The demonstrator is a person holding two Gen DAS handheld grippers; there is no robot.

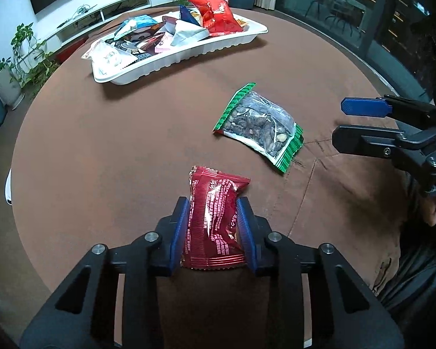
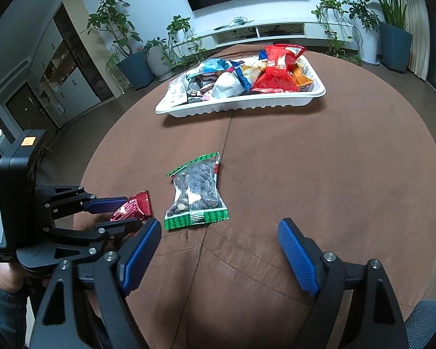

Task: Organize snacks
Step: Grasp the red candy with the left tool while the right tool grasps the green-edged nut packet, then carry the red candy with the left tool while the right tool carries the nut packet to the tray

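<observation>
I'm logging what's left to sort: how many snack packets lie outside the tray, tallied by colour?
Dark red packet, between the left gripper pads: 1
Green-edged clear packet, on the table: 1
Total outside the white tray: 2

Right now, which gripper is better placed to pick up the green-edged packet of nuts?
Right. The right gripper is open and empty, facing the green-edged packet. The left gripper is closed on the red packet.

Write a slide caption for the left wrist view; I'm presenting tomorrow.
Left tongs grip a red snack packet on the brown table; nut packet and filled white tray lie beyond.
</observation>
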